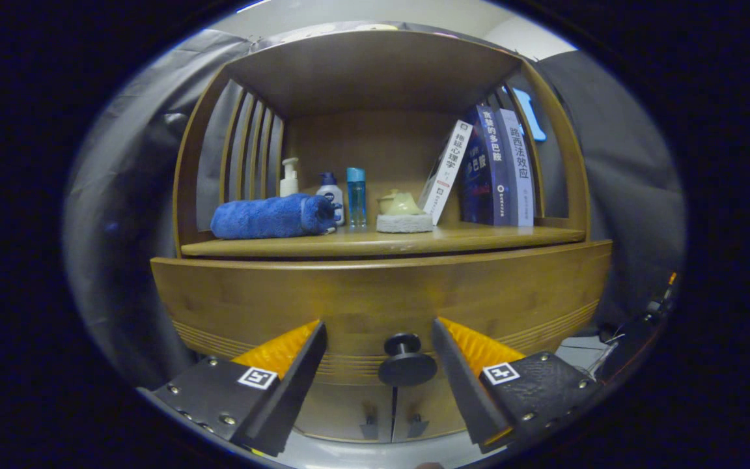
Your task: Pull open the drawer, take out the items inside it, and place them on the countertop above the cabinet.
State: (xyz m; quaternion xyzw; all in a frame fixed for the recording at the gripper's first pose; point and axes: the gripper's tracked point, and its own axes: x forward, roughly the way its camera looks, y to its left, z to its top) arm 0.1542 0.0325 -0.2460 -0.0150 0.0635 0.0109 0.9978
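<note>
The gripper (381, 355) points level at the cabinet front with its jaws spread wide and empty on either side of the drawer (381, 303) and its round knob (406, 361) (rigid, probably smooth, the obvious hold), so the closed wooden drawer should slide stiffly.

Gripper (379, 339) held level, pointing toward 12 o'clock, its two fingers (297, 365) spread wide apart at 8 and 4 o'clock, apparently touching nothing.

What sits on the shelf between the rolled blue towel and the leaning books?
In the gripper view: a white pump bottle, two blue-capped bottles, and a pale teapot.
</note>
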